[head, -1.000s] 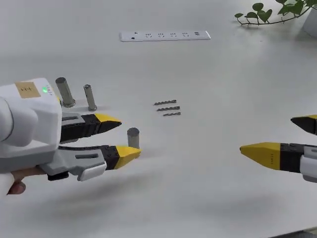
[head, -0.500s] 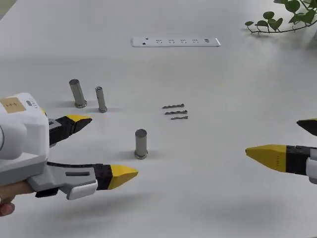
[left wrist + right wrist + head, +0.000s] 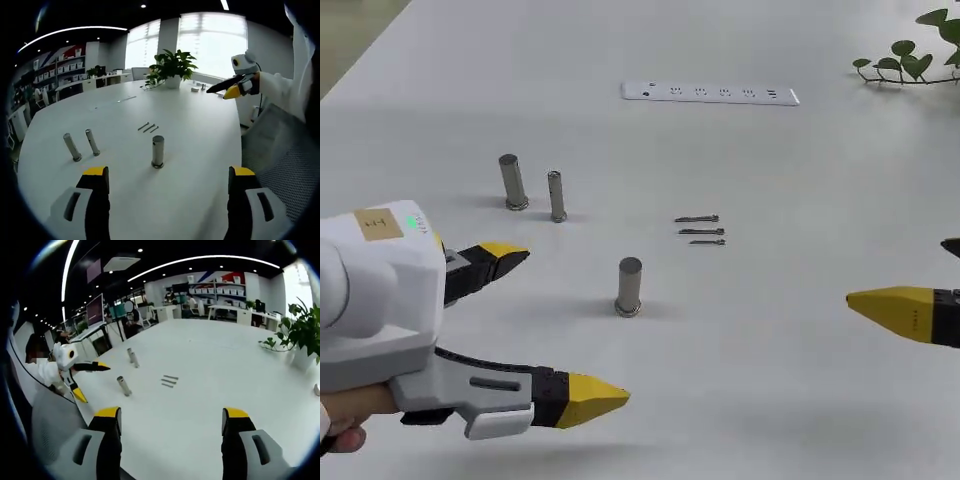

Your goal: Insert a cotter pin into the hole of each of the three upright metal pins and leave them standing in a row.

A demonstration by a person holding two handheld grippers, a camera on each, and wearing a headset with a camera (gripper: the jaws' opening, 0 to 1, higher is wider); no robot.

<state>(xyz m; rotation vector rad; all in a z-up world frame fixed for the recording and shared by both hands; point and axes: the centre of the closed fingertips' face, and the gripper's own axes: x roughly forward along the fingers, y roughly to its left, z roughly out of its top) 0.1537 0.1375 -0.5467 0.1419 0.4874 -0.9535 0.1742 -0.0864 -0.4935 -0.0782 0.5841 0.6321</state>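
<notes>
Three upright metal pins stand on the white table: two close together at the far left (image 3: 512,182) (image 3: 556,196) and a thicker one (image 3: 629,287) nearer the middle. Three cotter pins (image 3: 702,231) lie side by side to its far right. My left gripper (image 3: 570,325) is open, its fingertips short of the near pin (image 3: 158,151), which stands ahead of the gap between its jaws. My right gripper (image 3: 900,272) hovers open at the right, holding nothing. Its own view shows the pins (image 3: 123,386) and the cotter pins (image 3: 169,381) ahead, with the left gripper (image 3: 94,383) off to the left.
A white power strip (image 3: 710,94) lies at the table's far side. A trailing plant (image 3: 910,55) reaches in at the far right corner. A potted plant (image 3: 172,75) stands far across the table. Bare tabletop (image 3: 770,350) lies between the two grippers.
My left gripper has drawn back from around the near pin and its jaws have spread wider. The pin stays standing. The head camera has shifted, so everything sits further right in the picture.
</notes>
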